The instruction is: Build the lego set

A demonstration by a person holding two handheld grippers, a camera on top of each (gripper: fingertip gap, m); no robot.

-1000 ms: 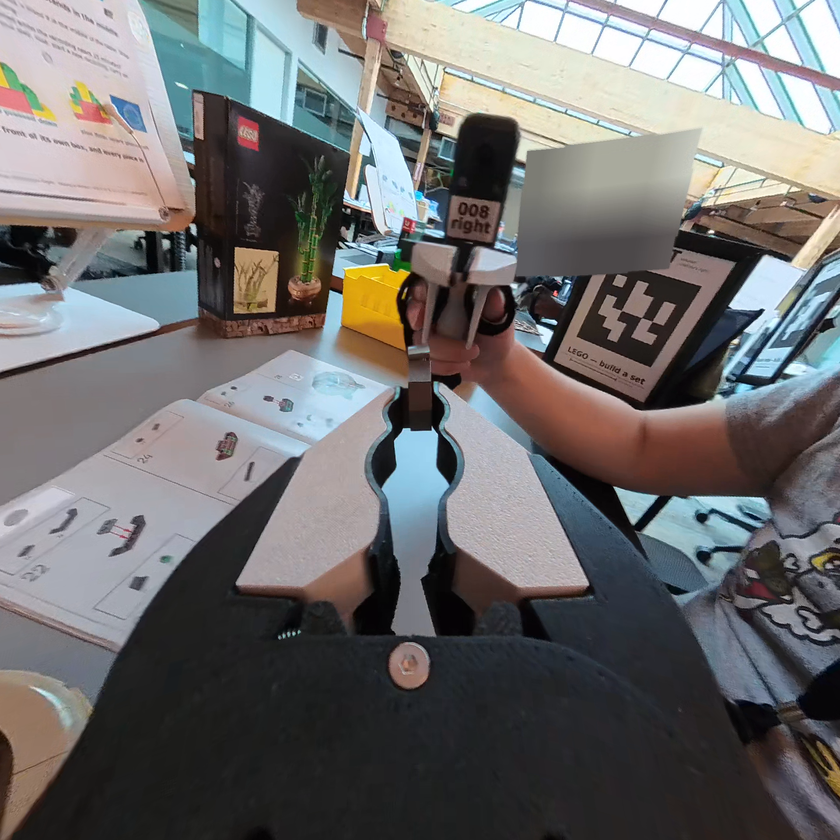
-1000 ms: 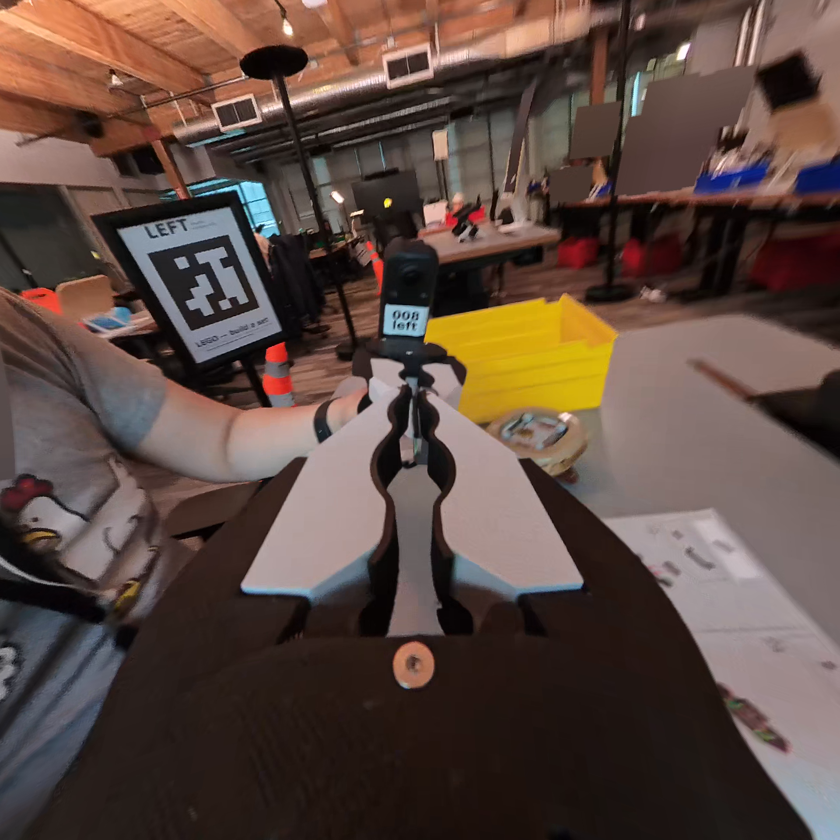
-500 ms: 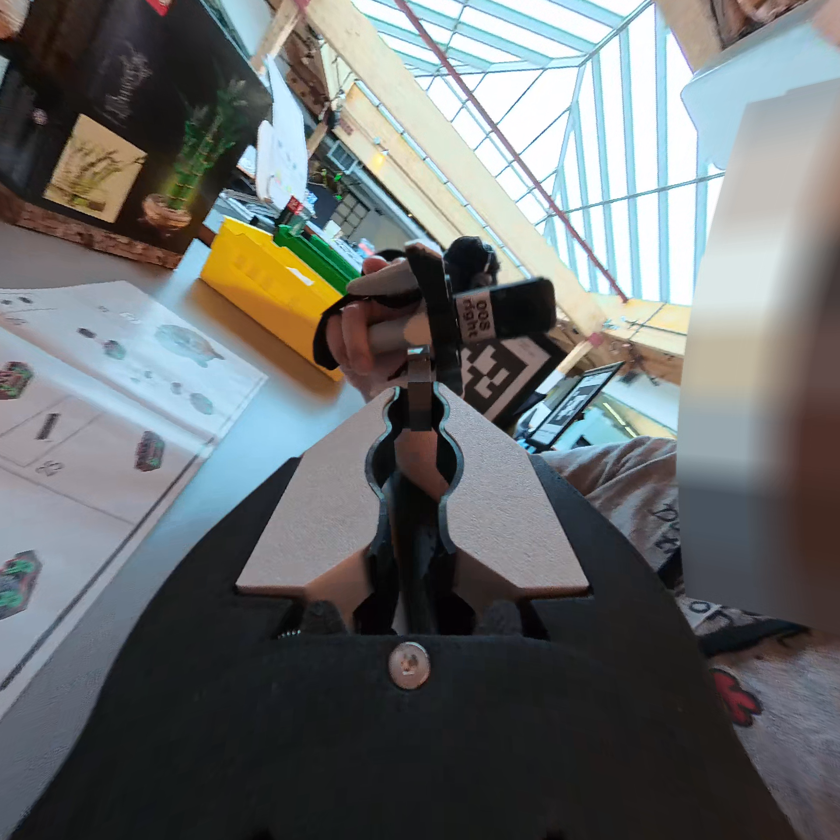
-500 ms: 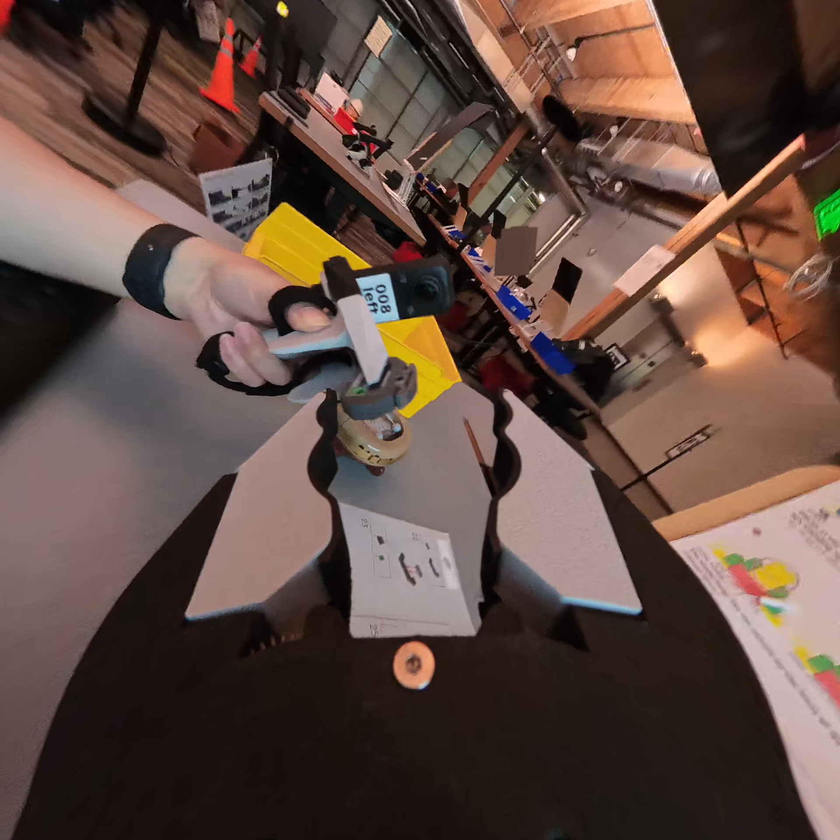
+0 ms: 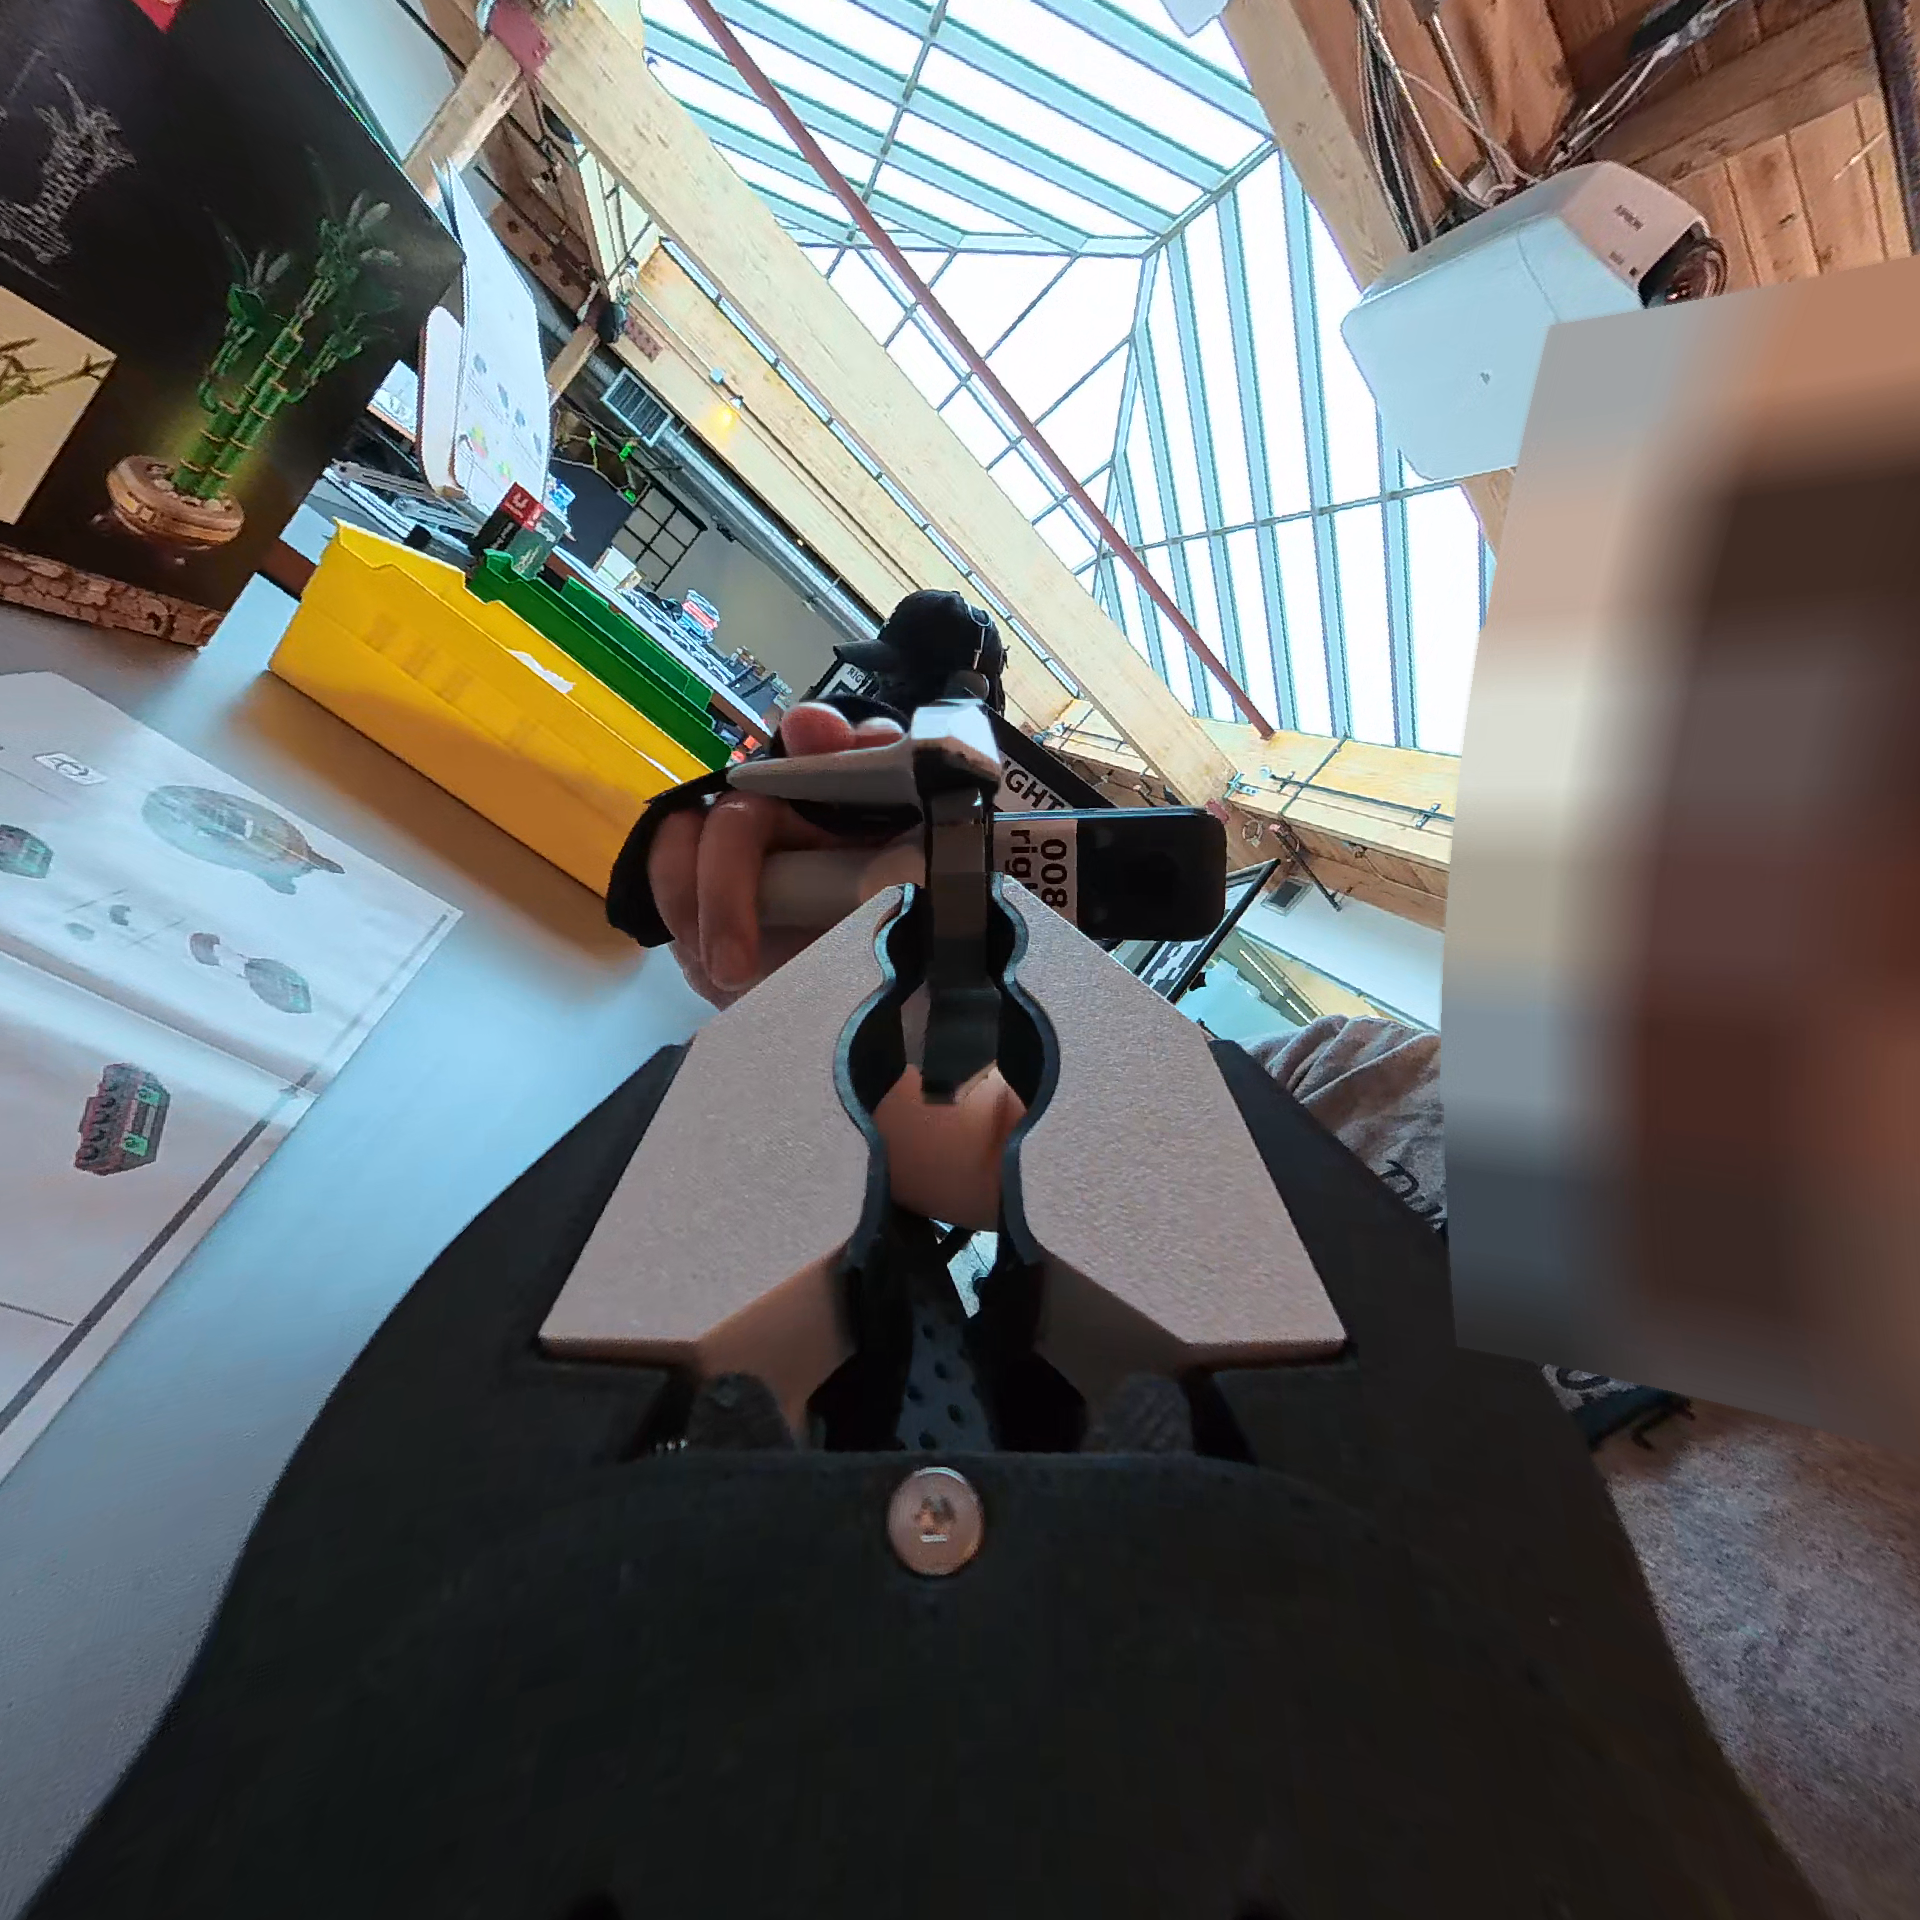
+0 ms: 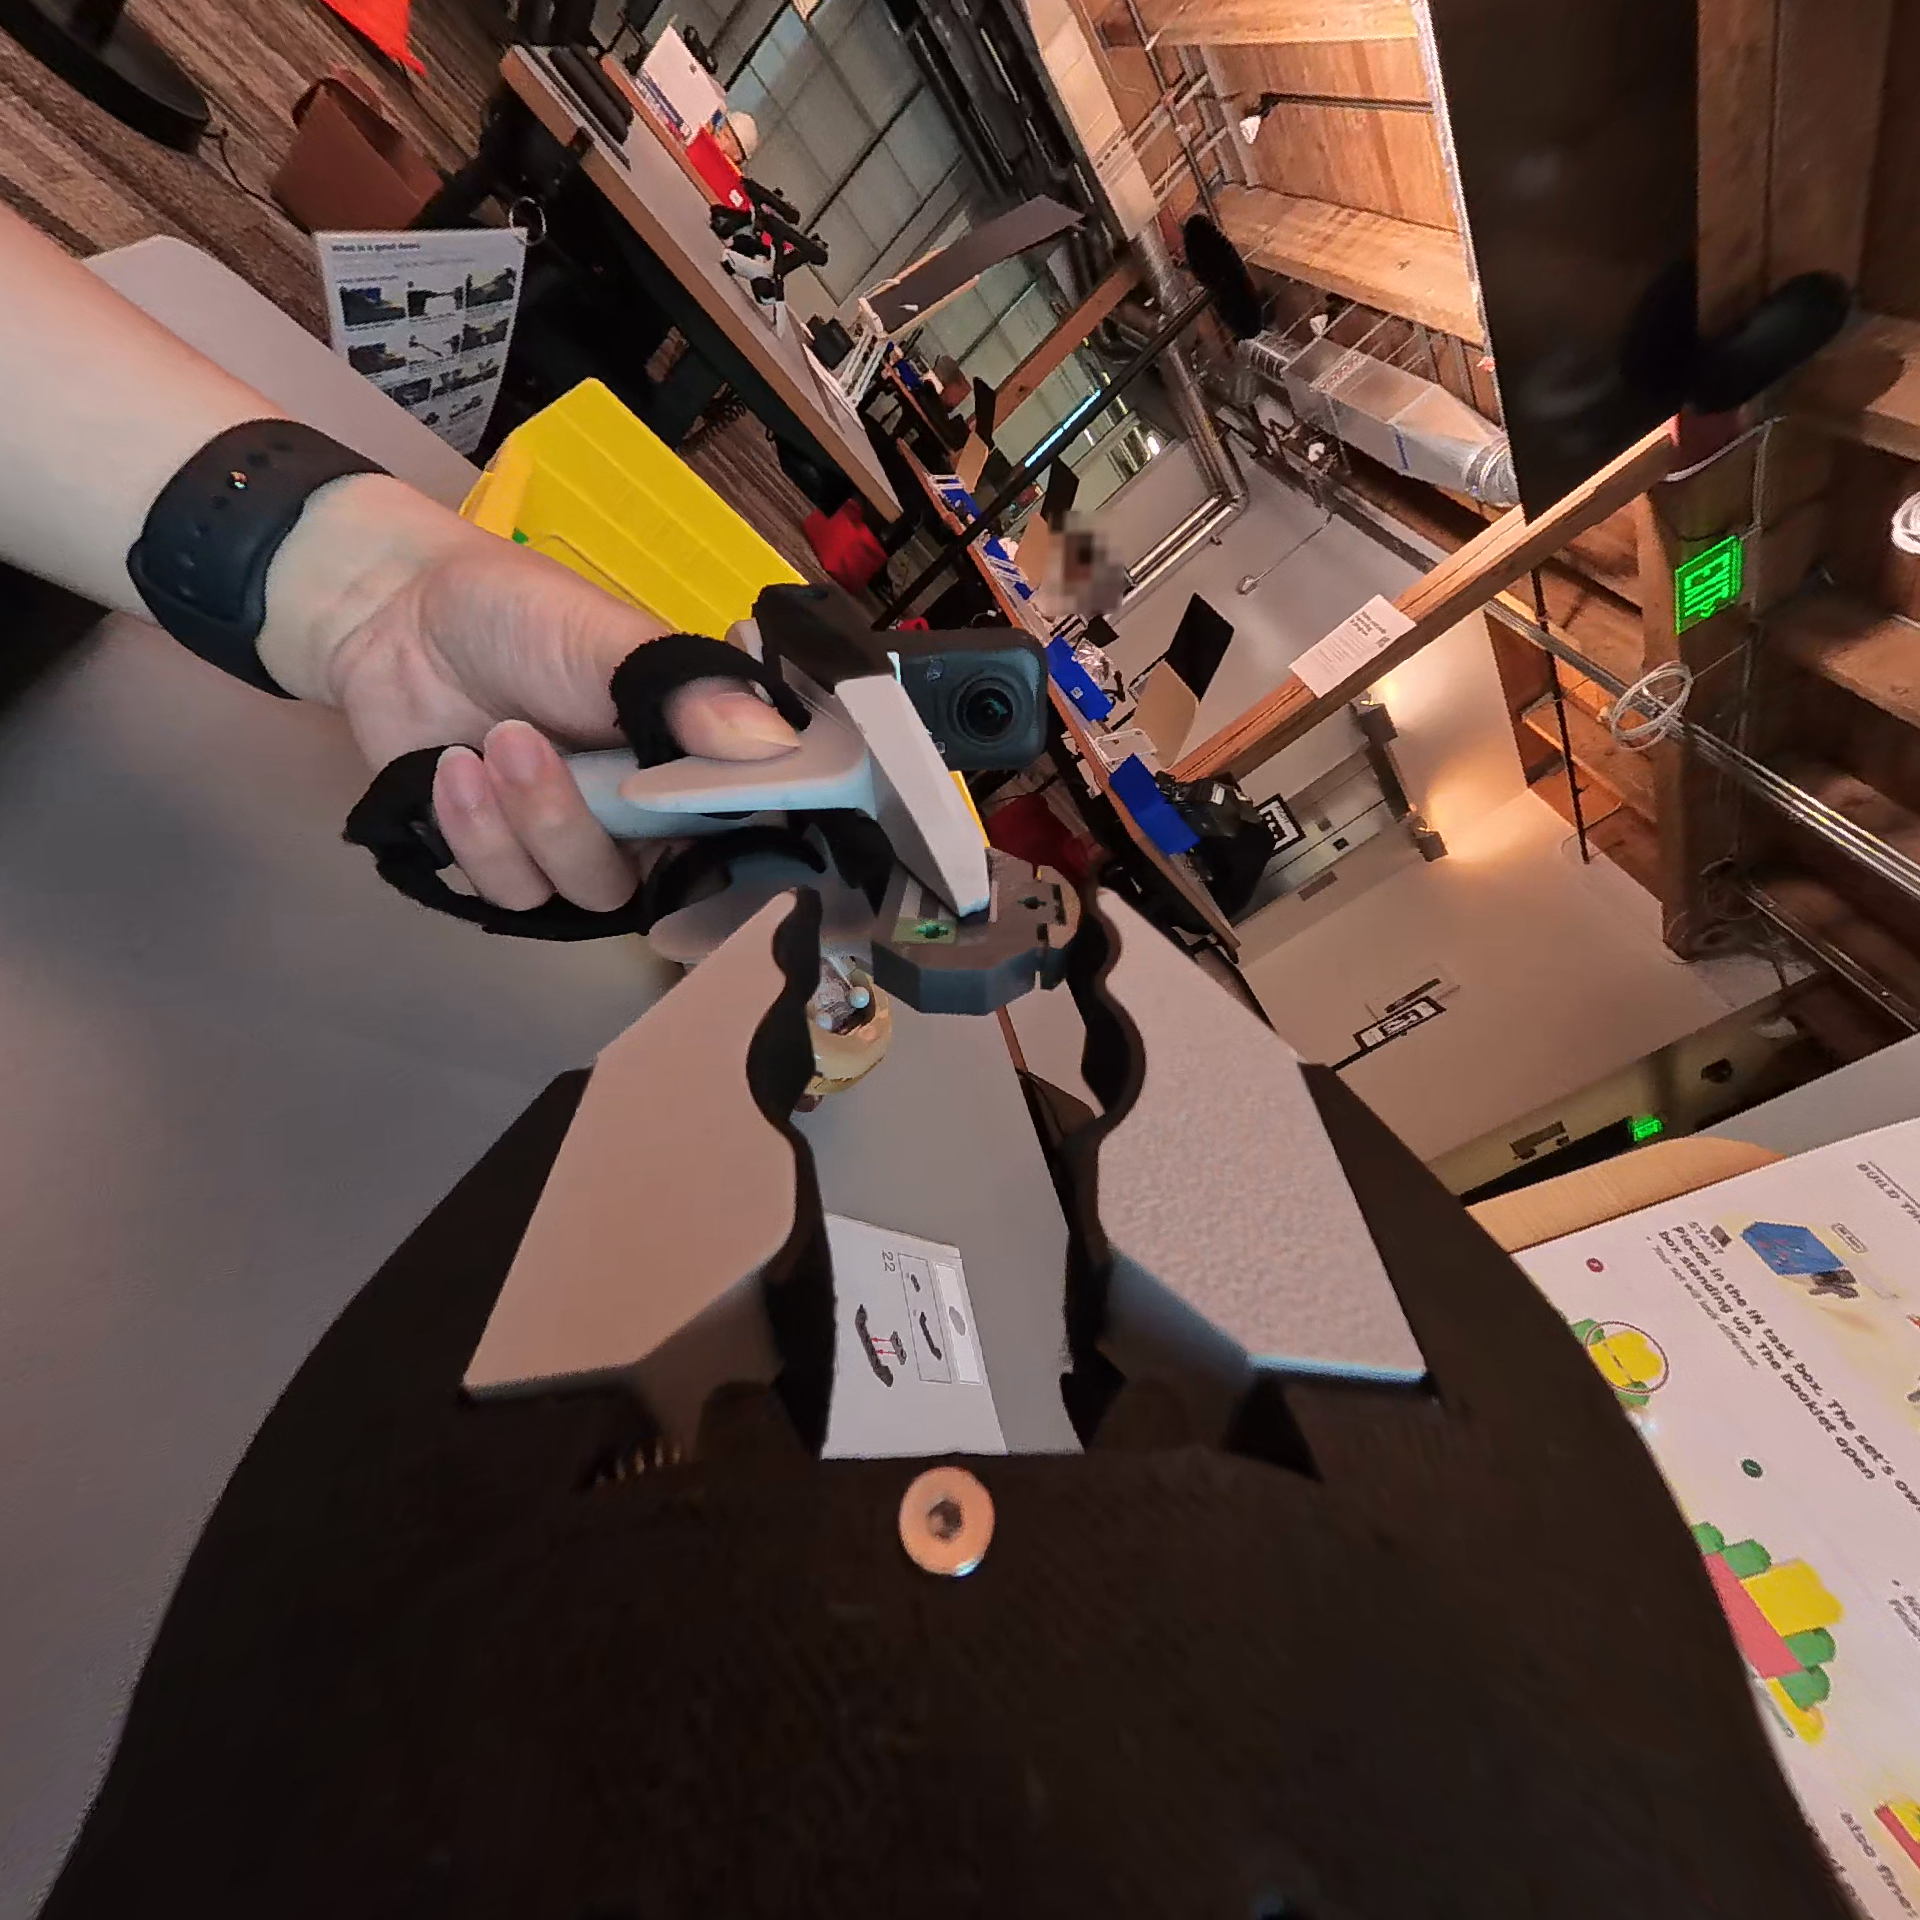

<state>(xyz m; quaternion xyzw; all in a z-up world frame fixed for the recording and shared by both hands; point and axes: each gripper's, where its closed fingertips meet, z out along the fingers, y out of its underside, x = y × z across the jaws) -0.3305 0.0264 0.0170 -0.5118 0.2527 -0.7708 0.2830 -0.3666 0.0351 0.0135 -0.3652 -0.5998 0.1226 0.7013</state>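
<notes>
My left gripper is shut on a dark grey Lego assembly, seen edge-on between its tips. In the right wrist view the assembly is a flat grey octagonal plate with a green stud, and a white finger of the left gripper presses on its top. My right gripper is open and empty. Its jaws stand on either side of the plate, apart from it. A hand holds the right gripper just beyond the left one, turned on its side.
An open instruction booklet lies on the grey table; it also shows in the right wrist view. A yellow bin, a green bin and the set's box stand behind. A small round wooden pot sits below the plate. A printed sheet is at right. The tips of both grippers are at nearly the same place.
One second ago both grippers were shut on the piece, facing each other upright. The right gripper has opened and both have rolled sideways. The left gripper still holds the assembly.
</notes>
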